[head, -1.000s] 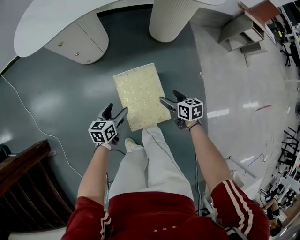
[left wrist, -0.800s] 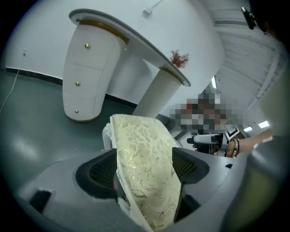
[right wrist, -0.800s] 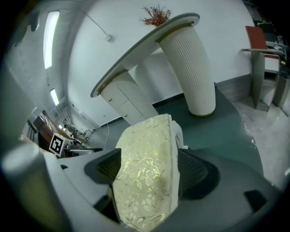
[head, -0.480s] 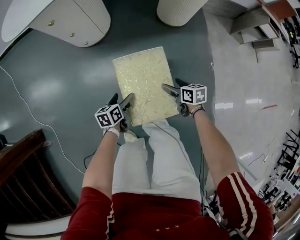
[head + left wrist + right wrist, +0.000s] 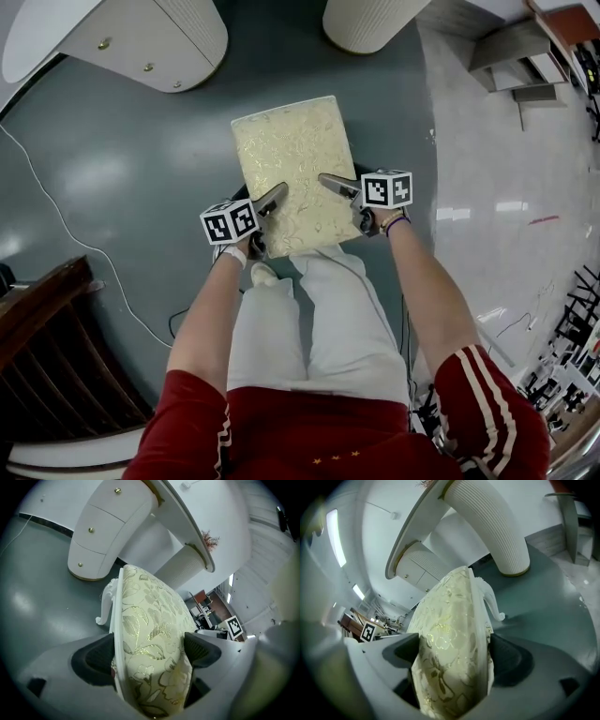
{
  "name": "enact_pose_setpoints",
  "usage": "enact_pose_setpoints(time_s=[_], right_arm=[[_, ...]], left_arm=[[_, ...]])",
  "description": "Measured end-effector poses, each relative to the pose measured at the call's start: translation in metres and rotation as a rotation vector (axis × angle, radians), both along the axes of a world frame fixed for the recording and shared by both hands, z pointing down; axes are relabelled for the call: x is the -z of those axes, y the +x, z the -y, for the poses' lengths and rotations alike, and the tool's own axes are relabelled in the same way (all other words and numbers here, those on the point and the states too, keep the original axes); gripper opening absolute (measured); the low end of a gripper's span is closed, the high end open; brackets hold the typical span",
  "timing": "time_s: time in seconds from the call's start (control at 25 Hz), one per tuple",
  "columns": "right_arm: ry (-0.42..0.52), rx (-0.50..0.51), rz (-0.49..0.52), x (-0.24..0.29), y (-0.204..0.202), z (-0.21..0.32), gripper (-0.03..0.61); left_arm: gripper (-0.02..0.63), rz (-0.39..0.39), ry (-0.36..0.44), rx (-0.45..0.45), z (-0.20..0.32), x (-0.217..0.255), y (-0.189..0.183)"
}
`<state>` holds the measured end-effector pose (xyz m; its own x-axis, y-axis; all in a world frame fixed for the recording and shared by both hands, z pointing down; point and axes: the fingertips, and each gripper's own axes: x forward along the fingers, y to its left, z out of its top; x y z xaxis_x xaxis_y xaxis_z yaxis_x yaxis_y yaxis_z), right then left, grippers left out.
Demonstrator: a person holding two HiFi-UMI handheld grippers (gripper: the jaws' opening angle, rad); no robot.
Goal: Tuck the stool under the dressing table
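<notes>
Since the white dressing table (image 5: pixel 52 42) left a knee gap between its drawer pedestal (image 5: pixel 159 47) and its ribbed column (image 5: pixel 370 23), the stool (image 5: pixel 295 159) stood out on the grey-green floor (image 5: pixel 112 169) before that gap. It was well apart from the gap, with its long side aimed roughly at the opening, so a straight push looked likely to carry it in. The person's pale-trousered legs (image 5: pixel 319 319) stood just behind its near end, which put both arms behind the seat. The left gripper (image 5: pixel 265 208) straddled the seat's left near edge and the right gripper (image 5: pixel 339 192) its right near edge, a matched pair of holds that should keep the stool from slewing. Both sets of jaws had just been opening and stood at their widest, unclenched. The seat's edge filled the space between the pads, which lay close against cushion and frame without any visible squeeze. A clamp seemed to be the next need. The seat was a rectangular cushion in cream fabric with a gold floral weave, plump enough to bulge. Under it ran a thin white frame. One curved white leg (image 5: pixel 105 604) curled out to a scrolled foot.
</notes>
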<state>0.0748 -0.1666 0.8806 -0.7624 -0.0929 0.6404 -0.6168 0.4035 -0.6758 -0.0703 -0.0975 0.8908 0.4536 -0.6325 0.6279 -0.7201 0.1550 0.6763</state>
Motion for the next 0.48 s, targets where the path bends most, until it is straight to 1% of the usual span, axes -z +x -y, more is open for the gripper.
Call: enact_pose_setpoints(time_s=[0.08,0.16,0.28,0.48], right_arm=[[0.014,-0.010,-0.033,0.000,0.001,0.001,0.461],[0.037,-0.024,-0.064,0.001,0.003,0.002,0.439],[0.053,-0.034,-0.092,0.001,0.007,0.000,0.425],[0.026,-0.066,-0.074,0.014,0.001,0.000,0.423]], left_arm=[[0.467,0.006,-0.018,0.000,0.001,0.000,-0.001],[0.456,0.011,-0.031,0.007,0.002,0.000,-0.001],[0.453,0.006,-0.047,0.012,0.001,0.000,0.001],[0.451,0.026,-0.027,0.023,0.005,0.016,-0.007]])
